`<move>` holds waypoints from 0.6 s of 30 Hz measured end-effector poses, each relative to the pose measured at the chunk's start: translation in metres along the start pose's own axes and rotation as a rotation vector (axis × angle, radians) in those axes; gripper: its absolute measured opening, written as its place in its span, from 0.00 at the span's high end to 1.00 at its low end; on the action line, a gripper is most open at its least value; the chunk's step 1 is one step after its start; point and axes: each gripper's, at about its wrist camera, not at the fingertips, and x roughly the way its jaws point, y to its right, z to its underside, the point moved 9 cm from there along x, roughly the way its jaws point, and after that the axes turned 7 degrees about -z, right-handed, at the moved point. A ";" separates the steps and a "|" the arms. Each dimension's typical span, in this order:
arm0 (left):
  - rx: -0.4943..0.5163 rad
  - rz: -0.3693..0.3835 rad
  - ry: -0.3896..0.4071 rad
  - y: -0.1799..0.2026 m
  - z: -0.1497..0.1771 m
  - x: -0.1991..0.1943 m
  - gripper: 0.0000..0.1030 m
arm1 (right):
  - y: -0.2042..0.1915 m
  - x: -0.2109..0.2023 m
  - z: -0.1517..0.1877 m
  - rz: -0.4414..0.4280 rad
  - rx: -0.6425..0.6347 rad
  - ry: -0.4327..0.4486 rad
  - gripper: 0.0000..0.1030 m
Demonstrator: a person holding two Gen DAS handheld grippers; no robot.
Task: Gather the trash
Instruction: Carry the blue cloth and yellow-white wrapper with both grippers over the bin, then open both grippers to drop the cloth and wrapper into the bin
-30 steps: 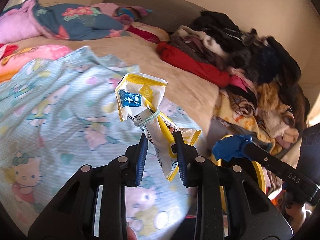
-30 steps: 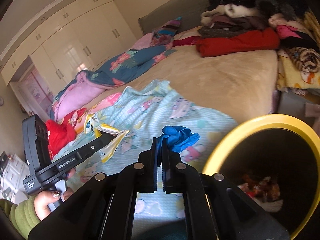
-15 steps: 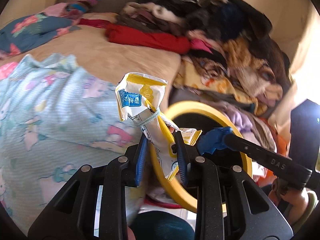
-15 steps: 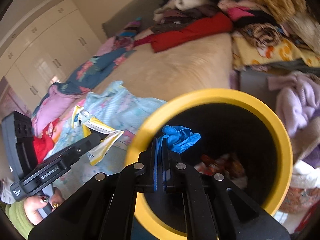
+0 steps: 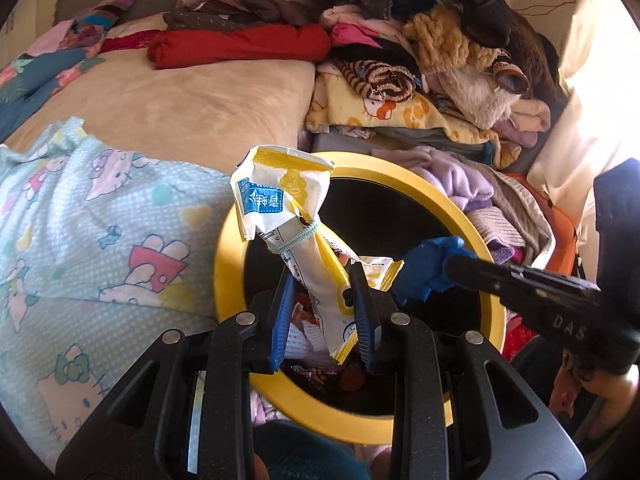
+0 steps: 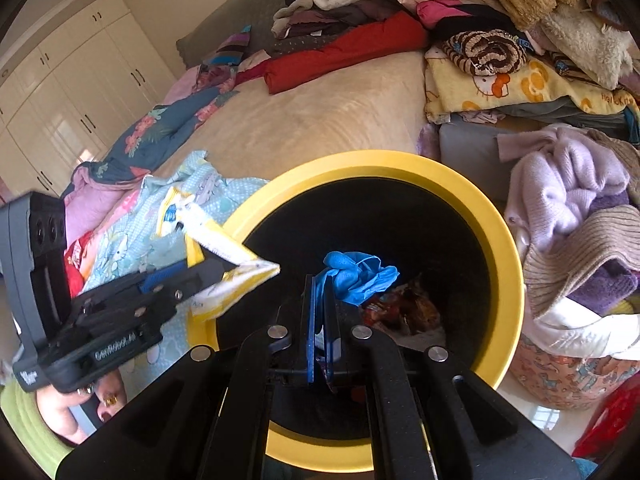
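The left tongs (image 5: 320, 300) are clamped on a crumpled yellow-and-white snack wrapper (image 5: 288, 216), pinching its lower, twisted end while the wider printed top flares above a pale green elastic band (image 5: 294, 238). The right tongs (image 6: 320, 312) are pressed nearly together on a blue disposable glove (image 6: 356, 274), held by one edge so that the rest bunches up past the tips.

Both pieces hang over the mouth of the yellow-rimmed trash bin (image 6: 504, 248): the glove well inside the rim, the wrapper just inside its near-left edge. Deep in the bin lie more wrappers (image 6: 404, 306), so there is room for these.

Both items look very light and limp. The wrapper is thin film, crinkly and probably slick, so a hold across its banded neck is likely the safest. The glove is soft and stretchy and may cling to a pad on release; a small shake could be needed.

Beyond the bin, on its far side, spreads the bed (image 5: 192, 96) with a pale blue cartoon-print sheet (image 5: 100, 232), and behind that a heap of folded clothes (image 5: 400, 40).
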 end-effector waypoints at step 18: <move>0.043 -0.028 -0.041 0.004 -0.006 0.018 0.49 | 0.013 -0.012 0.005 0.020 0.056 0.007 0.53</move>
